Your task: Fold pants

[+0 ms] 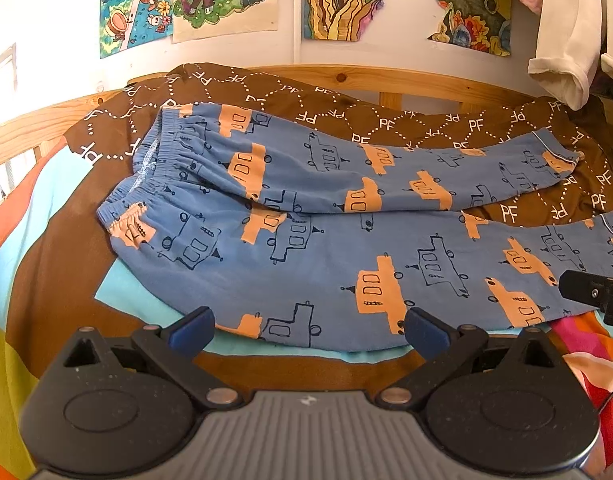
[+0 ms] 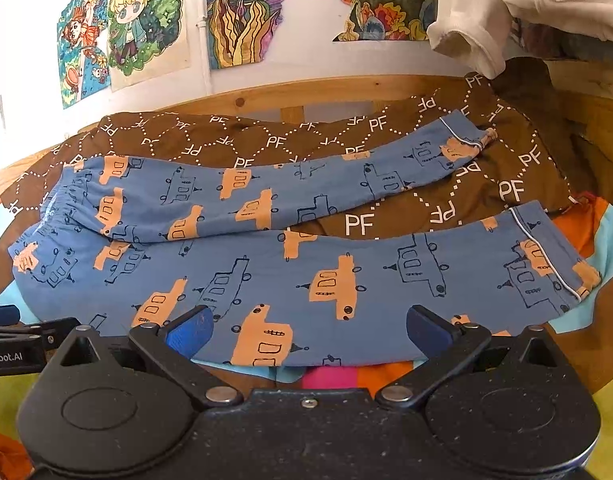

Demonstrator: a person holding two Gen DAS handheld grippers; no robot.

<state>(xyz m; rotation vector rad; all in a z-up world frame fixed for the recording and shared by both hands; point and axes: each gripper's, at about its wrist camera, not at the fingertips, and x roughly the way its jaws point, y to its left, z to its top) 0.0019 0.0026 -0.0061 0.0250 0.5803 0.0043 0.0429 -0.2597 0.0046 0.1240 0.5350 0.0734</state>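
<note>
Laid flat on the bed, one pair of blue pants (image 1: 326, 240) with orange and outlined vehicle prints runs left to right: waistband (image 1: 146, 184) at the left, two legs stretching right, cuffs apart. The far leg lies over a brown quilt (image 1: 386, 120) (white "PF" lettering). Two grippers hover at the near edge, the left gripper (image 1: 310, 330) and the right gripper (image 2: 308, 328), each with fingers spread wide, holding nothing.
</note>
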